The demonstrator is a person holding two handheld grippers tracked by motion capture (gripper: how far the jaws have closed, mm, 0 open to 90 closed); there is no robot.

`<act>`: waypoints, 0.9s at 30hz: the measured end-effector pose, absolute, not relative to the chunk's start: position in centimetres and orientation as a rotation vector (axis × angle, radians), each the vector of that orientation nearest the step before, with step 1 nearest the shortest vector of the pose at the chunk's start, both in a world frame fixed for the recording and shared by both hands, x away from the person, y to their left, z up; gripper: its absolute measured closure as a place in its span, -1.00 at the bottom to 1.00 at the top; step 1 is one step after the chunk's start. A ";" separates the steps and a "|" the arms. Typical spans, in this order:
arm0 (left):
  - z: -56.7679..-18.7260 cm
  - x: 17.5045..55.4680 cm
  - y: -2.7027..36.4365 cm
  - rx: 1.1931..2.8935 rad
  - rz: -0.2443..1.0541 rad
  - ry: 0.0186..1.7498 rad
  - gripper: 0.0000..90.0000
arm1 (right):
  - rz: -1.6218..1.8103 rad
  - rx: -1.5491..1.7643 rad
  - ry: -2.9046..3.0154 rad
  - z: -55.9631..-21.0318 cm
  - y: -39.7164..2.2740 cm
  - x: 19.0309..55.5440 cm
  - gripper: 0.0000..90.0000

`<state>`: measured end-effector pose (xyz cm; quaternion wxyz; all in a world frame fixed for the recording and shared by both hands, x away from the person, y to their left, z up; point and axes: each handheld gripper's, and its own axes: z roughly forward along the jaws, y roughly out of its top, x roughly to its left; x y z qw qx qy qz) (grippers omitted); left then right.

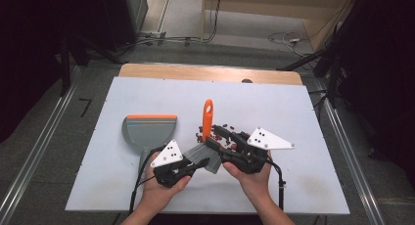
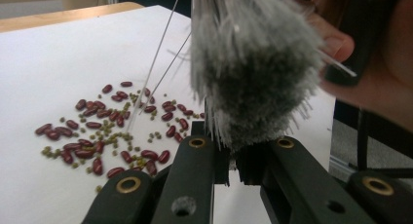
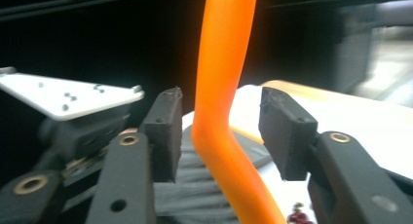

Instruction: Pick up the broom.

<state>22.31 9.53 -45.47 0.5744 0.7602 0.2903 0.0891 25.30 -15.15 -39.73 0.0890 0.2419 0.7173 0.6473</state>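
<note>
White worktop (image 1: 293,137), far half bare. Grey dustpan (image 1: 147,129) left of centre. Brush (image 1: 207,122) mid-worktop: left hand-held gripper (image 1: 195,165) clamps bristles; right hand-held gripper (image 1: 211,137) parted, straddling orange handle. Beans (image 2: 107,131) scattered beside.

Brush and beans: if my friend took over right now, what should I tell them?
Left gripper: shut on the grey bristle end of the brush.
Right gripper: open, with a jaw on each side of the orange handle, not touching it.
Things: red and green beans lie scattered on the white table, beside the brush. The dustpan lies flat to the left, apart from the beans.
Done: the brush is picked up.
Left: probably grip the handle with the right gripper, let go of the bristles, then sweep the beans into the dustpan.
</note>
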 end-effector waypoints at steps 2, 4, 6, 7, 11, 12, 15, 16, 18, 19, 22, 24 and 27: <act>-45.2 22.7 10.6 1.773 0.182 0.668 0.92 | 1.919 0.640 2.220 -39.6 -15.8 25.9 0.01; -45.1 22.9 11.3 1.775 0.161 0.643 0.92 | 1.917 0.633 2.262 -39.7 -16.3 26.6 0.01; -44.9 23.0 11.9 1.780 0.147 0.623 0.92 | 1.946 0.619 2.311 -40.1 -16.7 27.5 0.01; -44.9 23.0 11.9 1.780 0.147 0.623 0.92 | 1.952 0.608 2.316 -40.3 -16.7 27.8 0.02; -44.8 23.1 12.4 1.773 0.079 0.554 0.92 | 1.954 0.544 2.430 -41.1 -16.5 28.5 0.02; -44.8 23.1 12.4 1.776 0.069 0.540 0.92 | 1.957 0.529 2.458 -41.2 -16.3 28.5 0.02; -44.9 22.9 12.1 1.785 0.038 0.500 0.92 | 1.993 0.457 2.530 -41.5 -15.8 28.4 0.05; -44.9 22.9 12.0 1.782 0.028 0.487 0.92 | 1.998 0.433 2.553 -41.6 -15.7 28.4 0.07; -44.8 22.8 11.9 1.780 0.008 0.463 0.92 | 2.023 0.405 2.591 -41.9 -15.5 28.4 0.13; -44.8 22.8 11.9 1.783 0.005 0.452 0.92 | 2.038 0.393 2.603 -42.1 -15.4 28.4 0.17; -44.8 22.8 11.8 1.784 -0.016 0.431 0.92 | 2.082 0.379 2.619 -42.6 -15.4 28.5 0.33; -44.8 22.8 11.9 1.780 -0.032 0.420 0.92 | 2.110 0.372 2.630 -42.8 -15.4 28.6 0.42; -44.8 22.8 11.9 1.778 -0.047 0.407 0.92 | 2.146 0.360 2.653 -42.8 -15.7 28.7 0.50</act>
